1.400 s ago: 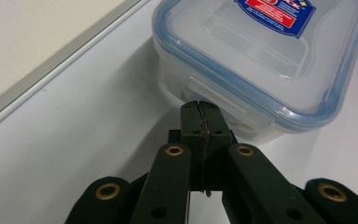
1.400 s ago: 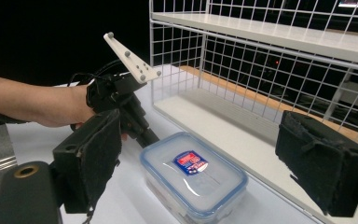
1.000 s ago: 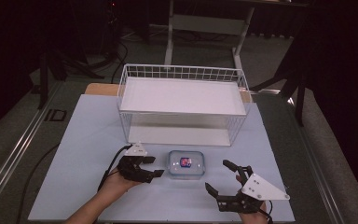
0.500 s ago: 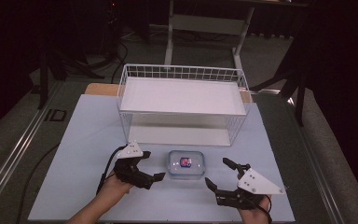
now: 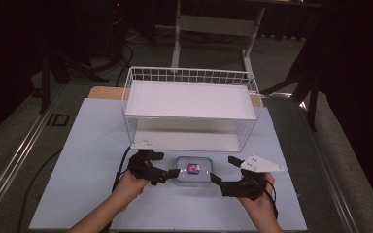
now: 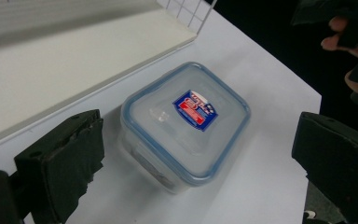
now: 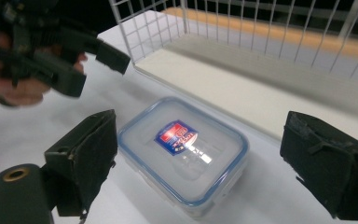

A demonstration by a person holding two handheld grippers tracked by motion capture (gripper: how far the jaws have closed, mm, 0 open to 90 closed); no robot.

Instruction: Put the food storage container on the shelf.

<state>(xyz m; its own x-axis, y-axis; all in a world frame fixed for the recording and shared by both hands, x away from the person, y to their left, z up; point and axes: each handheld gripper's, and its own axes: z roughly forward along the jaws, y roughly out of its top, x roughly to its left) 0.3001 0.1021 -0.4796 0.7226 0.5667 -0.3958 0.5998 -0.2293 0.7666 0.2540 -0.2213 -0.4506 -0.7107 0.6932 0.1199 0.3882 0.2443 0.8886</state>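
A small clear plastic container (image 5: 193,171) with a blue-rimmed lid and a red and blue label sits on the white table top, just in front of the wire basket. My left gripper (image 5: 163,165) is open at the container's left side. My right gripper (image 5: 224,170) is open at its right side. In the left gripper view the container (image 6: 186,126) lies between the two wide-apart black jaws of that gripper (image 6: 200,161), touching neither. The right gripper view shows the same container (image 7: 182,149) between the spread jaws of the right gripper (image 7: 207,156), with the left gripper (image 7: 51,51) beyond it.
A white wire basket (image 5: 189,75) with a white shelf board stands just behind the container, its front edge close to both grippers. The white table top (image 5: 87,160) extends to either side. Cables trail from the left gripper. Dark floor and a desk frame lie beyond.
Both grippers have moved inward toward the container, the left one to the right and the right one to the left and forward. The container has not moved.
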